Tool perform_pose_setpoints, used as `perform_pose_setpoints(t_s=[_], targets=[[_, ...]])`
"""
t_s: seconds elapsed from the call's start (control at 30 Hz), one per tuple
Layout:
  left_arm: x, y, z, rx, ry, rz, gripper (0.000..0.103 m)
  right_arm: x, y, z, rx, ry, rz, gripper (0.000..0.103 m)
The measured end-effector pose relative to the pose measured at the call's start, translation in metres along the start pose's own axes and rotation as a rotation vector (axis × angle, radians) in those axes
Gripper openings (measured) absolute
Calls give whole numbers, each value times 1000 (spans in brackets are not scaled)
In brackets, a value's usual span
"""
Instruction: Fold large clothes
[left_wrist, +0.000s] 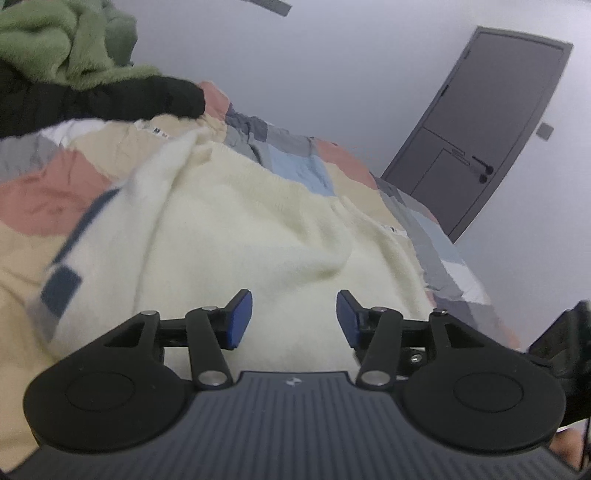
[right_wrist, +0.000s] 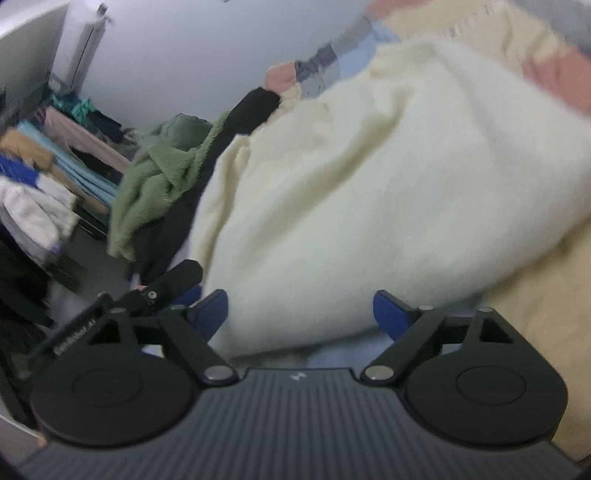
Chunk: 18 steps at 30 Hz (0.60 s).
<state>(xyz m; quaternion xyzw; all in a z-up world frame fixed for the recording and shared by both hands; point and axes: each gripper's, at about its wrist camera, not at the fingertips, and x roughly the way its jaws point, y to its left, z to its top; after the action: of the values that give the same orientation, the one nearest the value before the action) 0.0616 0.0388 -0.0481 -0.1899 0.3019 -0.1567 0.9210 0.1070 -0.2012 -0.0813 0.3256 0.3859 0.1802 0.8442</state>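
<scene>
Left wrist view: left gripper (left_wrist: 294, 318) angled down over the cream sweater (left_wrist: 236, 229), jaws spread, nothing between the pads. The sweater lies on the patchwork quilt (left_wrist: 55, 195); green fleece (left_wrist: 55, 44) and black garment (left_wrist: 92, 99) beyond it.

Right wrist view: right gripper (right_wrist: 301, 312) jaws spread wide, empty, at the sweater's (right_wrist: 369, 177) near edge. Clothes rack (right_wrist: 48, 177) left of it.
</scene>
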Motion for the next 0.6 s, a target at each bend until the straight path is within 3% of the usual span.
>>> perform_pose_setpoints(t_s=[0.13, 0.4, 0.6], targets=[[5, 13, 0, -119, 40, -19, 75, 15, -18, -2, 177, 73, 54, 87], [29, 34, -7, -349, 169, -138, 85, 21, -59, -4, 480, -17, 47, 88], [49, 46, -24, -531, 251, -223, 90, 35, -60, -4, 526, -8, 87, 89]])
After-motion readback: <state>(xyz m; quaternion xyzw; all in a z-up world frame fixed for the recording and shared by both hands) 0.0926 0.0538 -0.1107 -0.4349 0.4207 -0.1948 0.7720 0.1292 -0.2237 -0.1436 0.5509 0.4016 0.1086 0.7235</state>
